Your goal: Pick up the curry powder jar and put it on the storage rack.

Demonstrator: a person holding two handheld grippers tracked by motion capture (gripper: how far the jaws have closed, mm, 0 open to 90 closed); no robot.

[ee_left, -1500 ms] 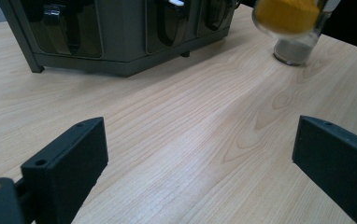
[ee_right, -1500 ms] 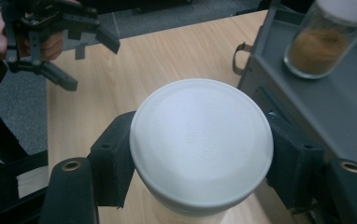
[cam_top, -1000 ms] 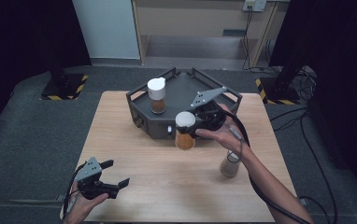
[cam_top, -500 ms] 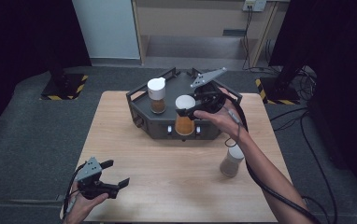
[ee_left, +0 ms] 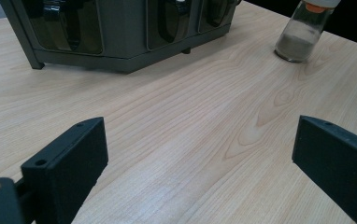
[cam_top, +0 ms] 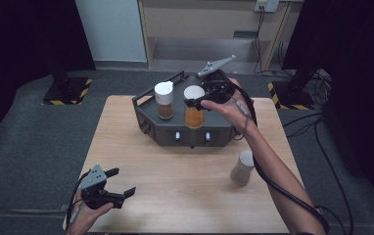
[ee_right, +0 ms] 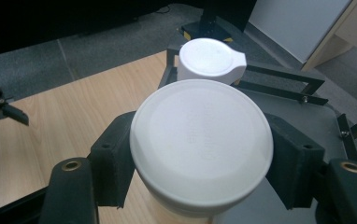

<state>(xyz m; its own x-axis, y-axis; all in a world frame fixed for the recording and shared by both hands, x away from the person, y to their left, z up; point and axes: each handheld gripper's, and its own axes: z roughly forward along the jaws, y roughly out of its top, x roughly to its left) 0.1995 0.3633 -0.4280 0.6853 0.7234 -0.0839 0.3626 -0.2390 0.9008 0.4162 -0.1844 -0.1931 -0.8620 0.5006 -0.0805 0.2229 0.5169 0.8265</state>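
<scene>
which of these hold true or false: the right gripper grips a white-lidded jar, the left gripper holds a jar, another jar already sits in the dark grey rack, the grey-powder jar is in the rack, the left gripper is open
1. The right gripper grips the white-lidded jar of orange powder. True.
2. The left gripper holds a jar. False: nothing is between its jaws.
3. A white-lidded jar of brown powder sits in the dark grey metal rack. True.
4. The glass jar of grey powder is in the rack. False: it stands on the light wooden table.
5. The left gripper is open. True.
</scene>
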